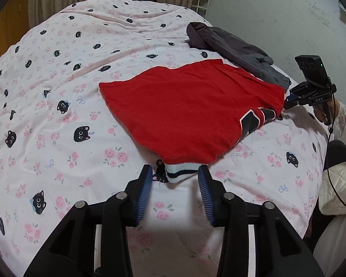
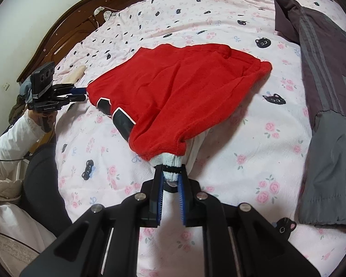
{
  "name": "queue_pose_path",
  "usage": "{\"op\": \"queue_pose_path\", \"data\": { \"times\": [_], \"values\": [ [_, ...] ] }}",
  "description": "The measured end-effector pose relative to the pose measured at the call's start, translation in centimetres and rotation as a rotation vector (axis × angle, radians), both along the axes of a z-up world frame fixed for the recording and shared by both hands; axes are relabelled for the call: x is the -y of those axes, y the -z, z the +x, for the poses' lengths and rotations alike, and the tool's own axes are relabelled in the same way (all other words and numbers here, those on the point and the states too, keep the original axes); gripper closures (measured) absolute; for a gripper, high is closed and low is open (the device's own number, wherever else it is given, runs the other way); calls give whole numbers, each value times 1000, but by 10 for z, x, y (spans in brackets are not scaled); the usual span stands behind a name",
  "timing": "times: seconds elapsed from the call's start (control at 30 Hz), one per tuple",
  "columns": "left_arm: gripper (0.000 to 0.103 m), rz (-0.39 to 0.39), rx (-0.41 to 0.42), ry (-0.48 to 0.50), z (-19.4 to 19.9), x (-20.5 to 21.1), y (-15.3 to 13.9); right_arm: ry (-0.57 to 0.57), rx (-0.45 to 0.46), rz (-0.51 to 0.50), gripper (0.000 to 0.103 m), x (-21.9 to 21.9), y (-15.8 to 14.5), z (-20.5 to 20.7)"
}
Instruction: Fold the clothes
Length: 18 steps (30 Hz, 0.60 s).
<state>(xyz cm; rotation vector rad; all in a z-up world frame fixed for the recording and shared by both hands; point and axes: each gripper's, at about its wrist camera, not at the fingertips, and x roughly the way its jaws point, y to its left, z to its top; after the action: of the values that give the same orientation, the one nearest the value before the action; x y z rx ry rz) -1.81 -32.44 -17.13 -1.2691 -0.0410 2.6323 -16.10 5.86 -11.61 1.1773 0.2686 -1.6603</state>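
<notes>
A: In the left wrist view, where does the red sweater (image 1: 186, 113) lie?

B: In the middle of the frame, flat on the bed (image 1: 57, 106), a pink quilt printed with roses and black cat faces. Its ribbed white cuff (image 1: 180, 173) with dark stripes pokes out at the bottom, between the fingers of the left gripper (image 1: 175, 173). The jaws are spread and the blue pads do not press on the cuff.

A: And at the right edge?

B: The right gripper (image 1: 288, 102) meets the sweater's far corner, with a grey jacket (image 1: 240, 53) heaped just above it.

A: What does the right wrist view show?

B: At the left edge the left gripper (image 2: 80, 94) sits at the sweater's (image 2: 180, 85) corner. At bottom centre the right gripper (image 2: 170, 173) is nearly pressed together, pinching the other ribbed cuff (image 2: 168, 162). The jacket (image 2: 325, 106), smooth and striped, fills the right side.

A: How should this step be done well?

B: I judge that the sleeve ends are being laid in. The knit is thick, soft and fuzzy, so it will bunch; draw each cuff straight, lay it flat, and release only once the edge is square.
</notes>
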Motion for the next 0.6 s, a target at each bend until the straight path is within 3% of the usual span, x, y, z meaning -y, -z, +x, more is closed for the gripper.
{"op": "queue_pose_path", "data": {
  "times": [0.17,0.33,0.37,0.47,0.6],
  "values": [
    [66,28,9,29,-9,-4,3,1,-6,10,81,0,0,-2],
    [67,40,6,58,-15,-12,6,7,-4,11,80,-2,-1,-5],
    [71,49,9,53,-16,-11,6,8,-4,10,80,-2,-1,-5],
    [96,71,17,28,-16,-4,8,11,-2,8,80,-3,-1,-7],
    [97,83,23,15,-14,2,10,12,4,6,80,-4,0,-9]
  ]
}}
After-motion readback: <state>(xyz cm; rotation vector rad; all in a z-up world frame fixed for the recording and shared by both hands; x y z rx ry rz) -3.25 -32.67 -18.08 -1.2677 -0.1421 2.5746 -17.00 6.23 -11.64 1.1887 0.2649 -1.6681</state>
